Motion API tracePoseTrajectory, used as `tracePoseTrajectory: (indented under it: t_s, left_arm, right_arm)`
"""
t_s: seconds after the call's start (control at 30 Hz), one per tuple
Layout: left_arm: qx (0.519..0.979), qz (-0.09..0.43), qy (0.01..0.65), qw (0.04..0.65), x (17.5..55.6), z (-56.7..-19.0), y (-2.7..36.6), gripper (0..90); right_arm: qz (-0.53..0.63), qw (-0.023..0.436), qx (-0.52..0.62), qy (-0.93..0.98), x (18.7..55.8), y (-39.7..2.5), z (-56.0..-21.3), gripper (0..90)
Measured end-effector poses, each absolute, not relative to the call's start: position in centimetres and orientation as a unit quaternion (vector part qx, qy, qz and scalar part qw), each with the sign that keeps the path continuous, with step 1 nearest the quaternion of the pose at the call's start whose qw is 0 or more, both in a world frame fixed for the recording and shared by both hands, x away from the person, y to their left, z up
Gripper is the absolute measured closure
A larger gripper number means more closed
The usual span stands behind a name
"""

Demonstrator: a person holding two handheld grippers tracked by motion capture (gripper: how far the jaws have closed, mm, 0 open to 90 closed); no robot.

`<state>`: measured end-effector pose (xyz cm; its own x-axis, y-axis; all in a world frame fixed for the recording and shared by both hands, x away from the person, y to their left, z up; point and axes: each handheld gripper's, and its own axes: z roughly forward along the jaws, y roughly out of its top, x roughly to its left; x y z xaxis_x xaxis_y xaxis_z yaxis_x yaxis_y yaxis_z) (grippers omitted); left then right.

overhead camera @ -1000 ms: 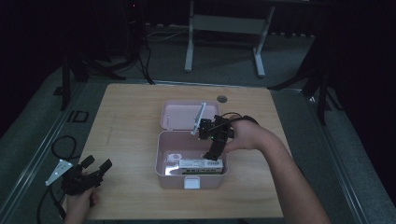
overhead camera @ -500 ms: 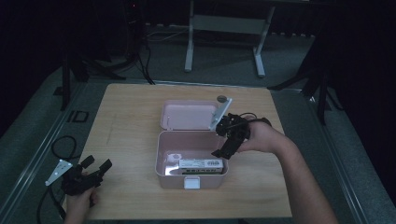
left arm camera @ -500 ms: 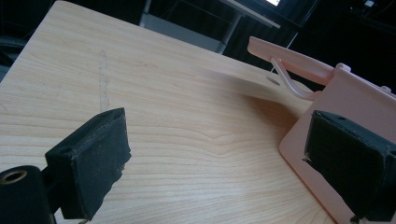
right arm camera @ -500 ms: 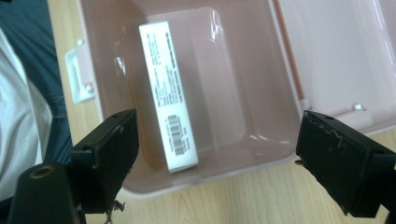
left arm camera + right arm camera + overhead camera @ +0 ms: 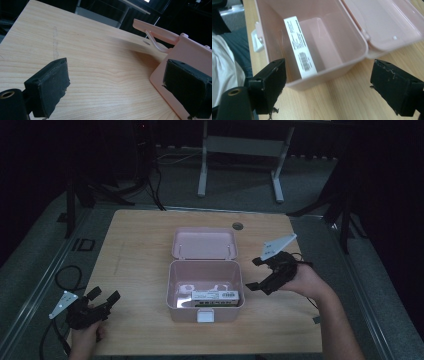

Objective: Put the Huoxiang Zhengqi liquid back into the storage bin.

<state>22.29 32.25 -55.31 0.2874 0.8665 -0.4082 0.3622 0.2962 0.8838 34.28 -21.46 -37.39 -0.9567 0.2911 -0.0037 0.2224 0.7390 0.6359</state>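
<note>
Pink plastic filled the middle of the pale wooden table (image 5: 140,245): a rectangular hinged box (image 5: 205,307) stood with its lid (image 5: 204,243) thrown back flat behind it. Inside, against the near wall, lay a long white carton with printed text and a barcode (image 5: 215,295). The right gripper (image 5: 256,274) hung just beside the box's right wall, its black jaws spread wide and holding nothing, its grey plate tilted up. The left gripper (image 5: 107,297) sat well apart at the table's near left corner, jaws likewise parted and empty, cable looping off the edge.
</note>
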Motion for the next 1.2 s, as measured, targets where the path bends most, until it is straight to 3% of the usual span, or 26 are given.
tracePoseTrajectory:
  t_s: [0.43,0.8,1.2]
  left_arm:
    - [0.557,0.215,0.556,0.579,22.3,-55.3,32.1,6.8]
    - [0.559,0.214,0.555,0.578,22.4,-55.4,31.9,6.8]
    - [0.562,0.212,0.555,0.575,22.4,-55.4,31.8,6.8]
  right_arm:
    - [0.414,0.057,0.230,0.879,32.9,-28.2,-42.5,13.5]
    - [0.408,0.135,0.368,0.825,31.5,-32.4,-47.2,13.6]
    - [0.363,0.226,0.495,0.756,29.4,-33.8,-51.1,13.5]
